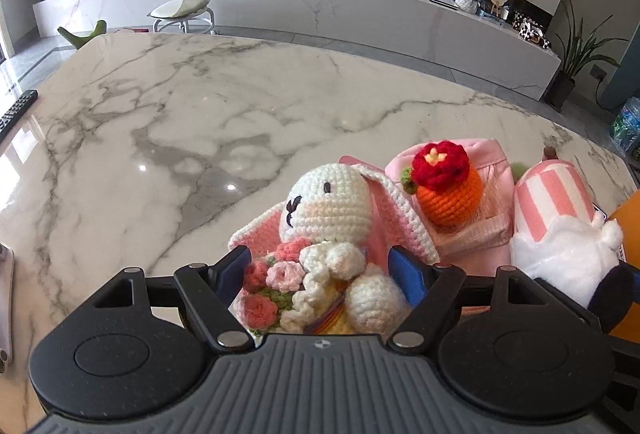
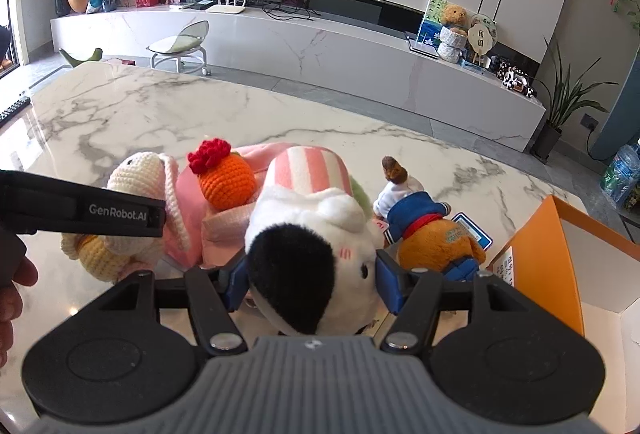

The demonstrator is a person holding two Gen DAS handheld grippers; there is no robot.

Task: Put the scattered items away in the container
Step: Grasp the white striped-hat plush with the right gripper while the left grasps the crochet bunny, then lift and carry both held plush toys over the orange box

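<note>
At lower centre of the left wrist view, the left gripper (image 1: pixel 320 266) has its fingers clenched on the crochet bunny (image 1: pixel 328 210). The right gripper (image 2: pixel 310 276) grasps the white plush (image 2: pixel 316 234) beside the orange container (image 2: pixel 560 234) on the counter (image 1: pixel 160 138).

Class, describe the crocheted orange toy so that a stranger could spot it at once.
Start at the marble table, then find the toy cluster near its front edge. On the pink cloth, between the crocheted rabbit and the pink-striped plush, sits the crocheted orange. Only it wears a red flower.
</note>
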